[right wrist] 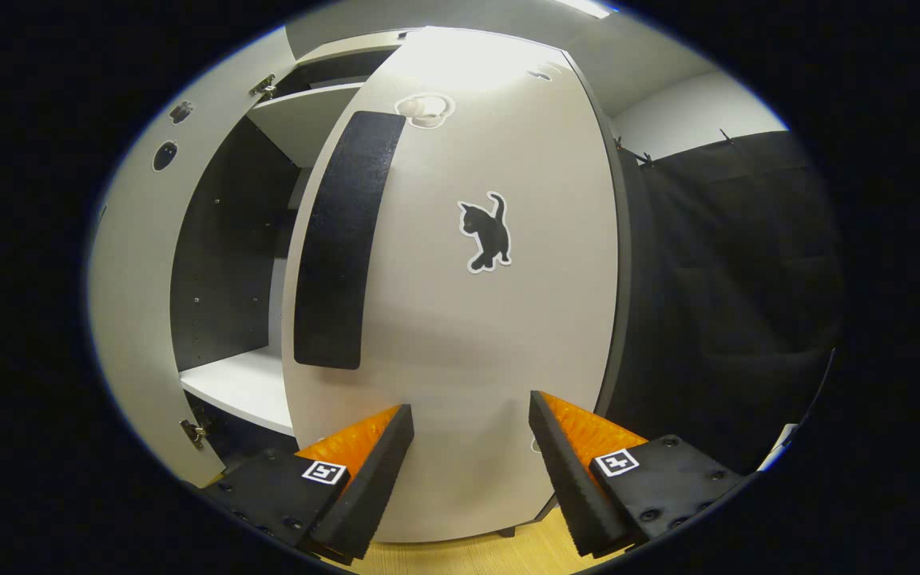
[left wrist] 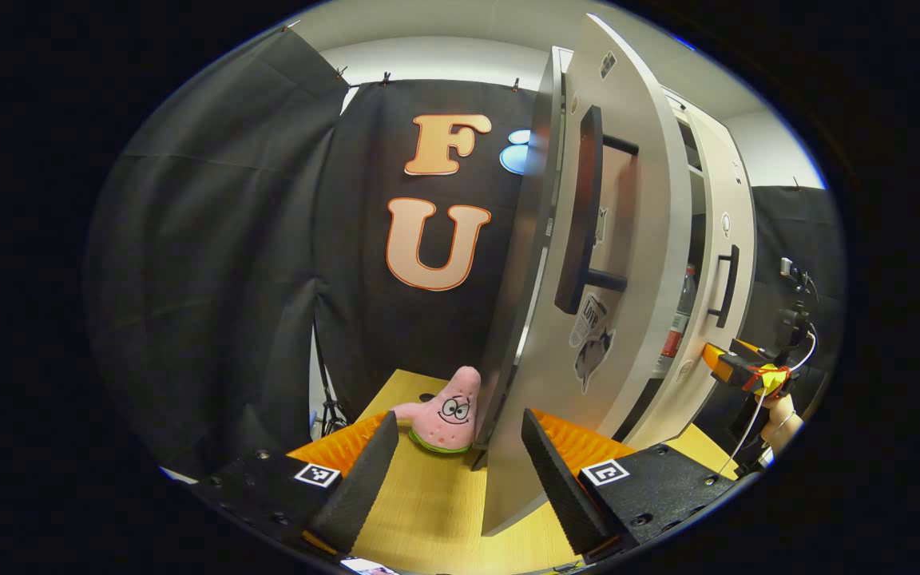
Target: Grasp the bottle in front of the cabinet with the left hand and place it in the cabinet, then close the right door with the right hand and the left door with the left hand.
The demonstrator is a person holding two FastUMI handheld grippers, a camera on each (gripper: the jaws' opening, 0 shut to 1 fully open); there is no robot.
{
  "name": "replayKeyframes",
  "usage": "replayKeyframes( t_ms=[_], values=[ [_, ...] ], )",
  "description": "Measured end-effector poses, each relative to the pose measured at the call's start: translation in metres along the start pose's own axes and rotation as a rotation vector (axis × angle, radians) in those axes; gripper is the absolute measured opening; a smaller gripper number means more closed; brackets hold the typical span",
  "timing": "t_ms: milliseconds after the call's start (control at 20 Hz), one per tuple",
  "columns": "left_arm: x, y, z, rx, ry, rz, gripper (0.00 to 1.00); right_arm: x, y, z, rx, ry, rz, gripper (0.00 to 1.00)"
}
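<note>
In the left gripper view the left gripper (left wrist: 460, 471) shows two wedge-shaped fingers with finely ribbed inner faces, each backed by a ridged panel. Each finger sits on a matte block studded with small round screws, and each block carries a square white tag printed with a black fiducial mark. The right gripper (right wrist: 468, 467), seen in the right gripper view, has the same build: ribbed wedges, ridged backing, screw-dotted blocks and one square tag per side. Farther off in the left gripper view, the other handheld unit appears with a dark camera mount above it, a thin white cable (left wrist: 747, 435) looping down, and a hand (left wrist: 779, 415) beneath.
</note>
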State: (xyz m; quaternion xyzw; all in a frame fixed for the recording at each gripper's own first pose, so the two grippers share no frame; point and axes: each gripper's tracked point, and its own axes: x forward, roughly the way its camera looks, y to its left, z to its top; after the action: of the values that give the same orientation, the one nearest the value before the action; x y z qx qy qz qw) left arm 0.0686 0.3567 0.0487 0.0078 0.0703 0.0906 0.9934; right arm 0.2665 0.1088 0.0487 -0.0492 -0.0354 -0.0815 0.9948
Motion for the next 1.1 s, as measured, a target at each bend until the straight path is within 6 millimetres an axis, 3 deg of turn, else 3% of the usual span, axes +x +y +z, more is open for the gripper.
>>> replayKeyframes(
  t_ms=[300, 700, 850, 1100],
  values=[
    [0.011, -0.002, 0.000, 0.004, 0.009, -0.010, 0.95, -0.002, 0.002, -0.001, 0.010, 0.009, 0.005, 0.97],
    [0.006, -0.013, -0.001, 0.012, 0.004, 0.019, 0.94, -0.003, -0.001, -0.005, 0.010, 0.041, 0.035, 0.97],
    [0.006, -0.022, -0.003, 0.014, 0.008, 0.017, 0.94, -0.021, -0.023, -0.002, 0.001, 0.050, 0.026, 0.97],
    [0.007, -0.045, -0.008, 0.000, 0.012, 0.001, 0.94, -0.054, -0.068, 0.023, 0.000, 0.022, 0.010, 0.97]
  ],
)
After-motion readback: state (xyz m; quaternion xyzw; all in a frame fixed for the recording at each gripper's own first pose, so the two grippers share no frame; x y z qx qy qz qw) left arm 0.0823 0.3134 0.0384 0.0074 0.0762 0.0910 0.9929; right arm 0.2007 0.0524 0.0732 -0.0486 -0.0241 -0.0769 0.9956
